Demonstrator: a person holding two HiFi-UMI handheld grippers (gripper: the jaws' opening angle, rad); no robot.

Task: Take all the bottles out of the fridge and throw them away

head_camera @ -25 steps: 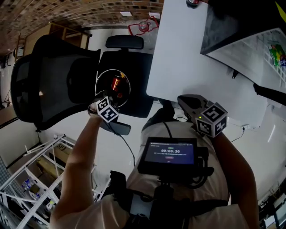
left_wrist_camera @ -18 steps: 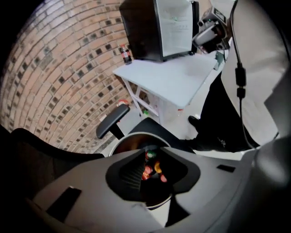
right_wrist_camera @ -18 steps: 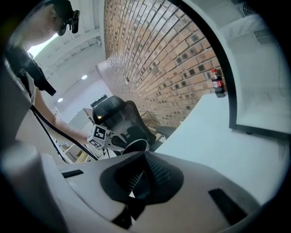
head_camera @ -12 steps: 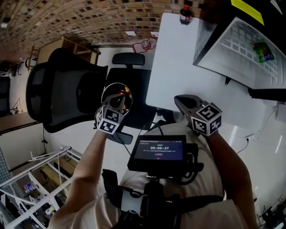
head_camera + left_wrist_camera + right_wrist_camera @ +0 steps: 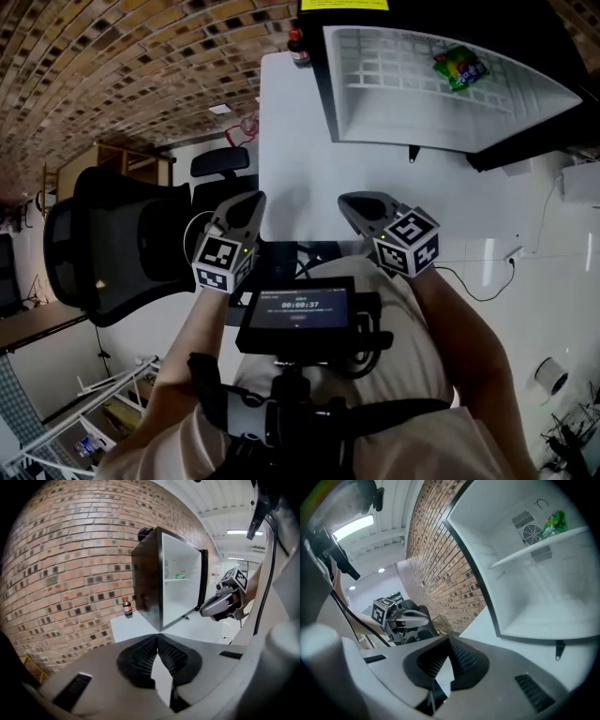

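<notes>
A small dark bottle with a red cap (image 5: pixel 297 47) (image 5: pixel 126 607) stands on the white table (image 5: pixel 291 178) against the brick wall, just left of the black fridge (image 5: pixel 149 576). The fridge door is open; inside, the white shelf (image 5: pixel 534 550) holds only a green packet (image 5: pixel 459 67) (image 5: pixel 553 522). My left gripper (image 5: pixel 247 210) (image 5: pixel 157 640) hangs at the table's near edge, shut and empty. My right gripper (image 5: pixel 359 206) (image 5: pixel 449 641) is level with it to the right, jaws together, nothing held. Each gripper shows in the other's view: the right gripper (image 5: pixel 221 605), the left gripper (image 5: pixel 407 616).
A black mesh office chair (image 5: pixel 112 253) stands left of the table, a second chair (image 5: pixel 223 165) behind it. A round bin's rim (image 5: pixel 187 242) peeks out beside my left gripper. A screen (image 5: pixel 298 309) is mounted on the person's chest. A cable (image 5: pixel 487 272) lies on the floor at right.
My left gripper was over the round bin, which held a bottle; it has risen to the table edge with jaws shut. My right gripper rose slightly. The view has swung up to the fridge.
</notes>
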